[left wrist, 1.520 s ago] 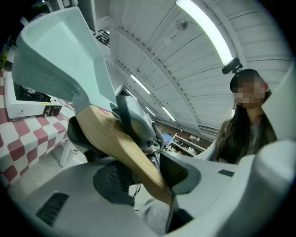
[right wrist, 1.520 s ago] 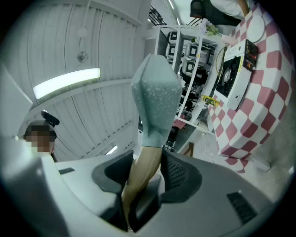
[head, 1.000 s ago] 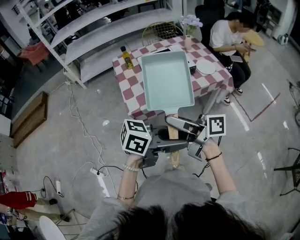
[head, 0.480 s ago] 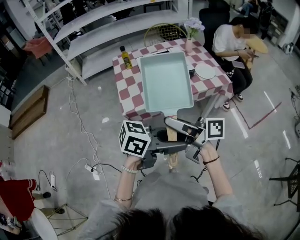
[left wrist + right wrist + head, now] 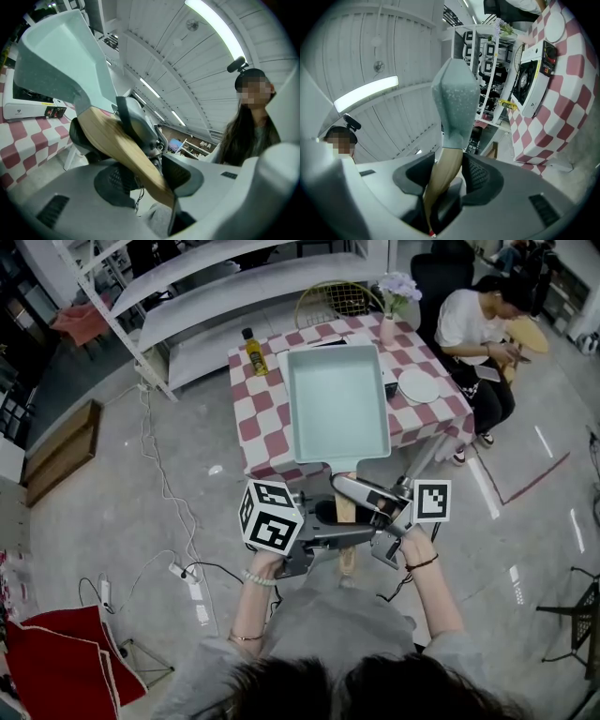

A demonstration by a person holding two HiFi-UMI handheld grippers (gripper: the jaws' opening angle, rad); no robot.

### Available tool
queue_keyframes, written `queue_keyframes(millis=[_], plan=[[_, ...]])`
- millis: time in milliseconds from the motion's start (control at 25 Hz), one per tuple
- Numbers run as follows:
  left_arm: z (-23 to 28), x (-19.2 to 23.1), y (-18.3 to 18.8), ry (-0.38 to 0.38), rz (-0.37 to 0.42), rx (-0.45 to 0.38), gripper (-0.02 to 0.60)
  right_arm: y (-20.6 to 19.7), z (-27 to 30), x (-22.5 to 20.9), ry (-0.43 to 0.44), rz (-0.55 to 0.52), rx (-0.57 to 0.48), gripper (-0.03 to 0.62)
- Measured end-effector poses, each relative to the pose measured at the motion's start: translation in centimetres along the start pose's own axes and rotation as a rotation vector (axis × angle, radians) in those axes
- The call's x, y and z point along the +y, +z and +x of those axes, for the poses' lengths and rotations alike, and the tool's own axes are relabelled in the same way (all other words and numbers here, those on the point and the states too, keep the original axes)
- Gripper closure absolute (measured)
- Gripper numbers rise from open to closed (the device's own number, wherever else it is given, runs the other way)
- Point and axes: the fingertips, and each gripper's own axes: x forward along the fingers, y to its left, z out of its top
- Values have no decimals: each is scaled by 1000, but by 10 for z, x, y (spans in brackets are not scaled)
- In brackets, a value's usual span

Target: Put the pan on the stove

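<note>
1. The left gripper and the right gripper each pinch the wooden handle of the pan.
2. The pale green rectangular pan is held in the air over a checkered table.
3. A white stove sits on that table.
4. A seated person is just beyond the table.

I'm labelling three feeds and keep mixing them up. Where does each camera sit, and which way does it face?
Head view: on the person's head, facing steeply down at the pan over the checkered table; forearms, left gripper, right gripper show.
Left gripper view: on that gripper, looking along its jaws up at pan and ceiling; the person's hair shows.
Right gripper view: likewise, rolled sideways; the person's head shows.
Shared: both gripper views show the clamped handle and the stove.
</note>
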Motion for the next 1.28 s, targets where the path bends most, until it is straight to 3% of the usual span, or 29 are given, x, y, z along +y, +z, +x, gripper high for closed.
queue_keyframes(millis=[600,1280], plan=[[-6,98,60,29,-36,-12,402,87,23,-72,8,38,15,401],[-15,163,108,27,-68,-12,402,150,45,-119,1,77,16,401]])
